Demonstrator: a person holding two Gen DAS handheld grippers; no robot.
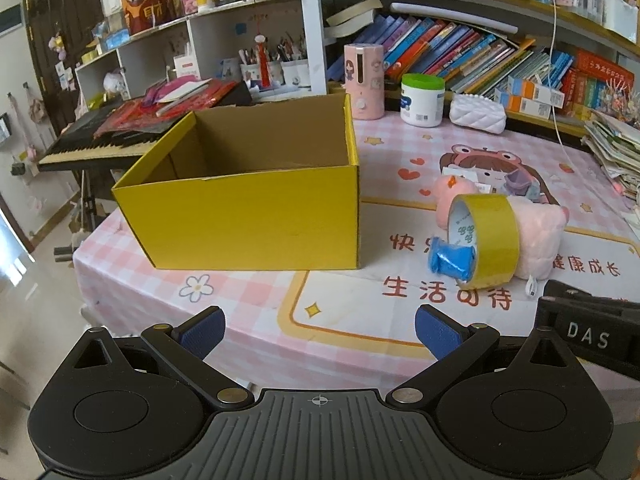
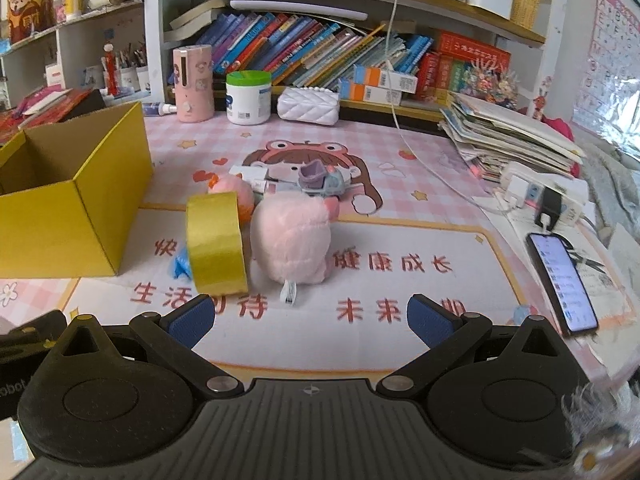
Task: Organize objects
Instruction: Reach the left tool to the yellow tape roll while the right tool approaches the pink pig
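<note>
In the left wrist view, the left hand-held gripper (image 1: 318,330) hangs with its blue pads spread wide and nothing between them, above the near edge of the table (image 1: 360,332). Ahead of it stands the yellow box (image 1: 256,220), open at the top and seemingly empty. To the right of the box the tape roll (image 1: 482,240) stands on its edge, its hole facing left and toward the camera, so its axis runs roughly level; a blue crumpled item (image 1: 452,260) pokes out of that hole, and the pink plush toy (image 1: 536,236) rests against the roll's far side. In the right wrist view, the right hand-held gripper (image 2: 310,320) is likewise spread and empty, near the table's front. The tape roll (image 2: 216,240) shows its broad yellow band here, upright on its rim, with the pink plush toy (image 2: 292,240) just beside it on the right, its long axis running away from the camera; behind it lies a small purple-and-grey toy (image 2: 324,180). A phone (image 2: 562,280) lies at the right edge. The likely trouble: standing on edge, the roll could roll away or topple if nudged, and lifting it could spill the blue item.
</note>
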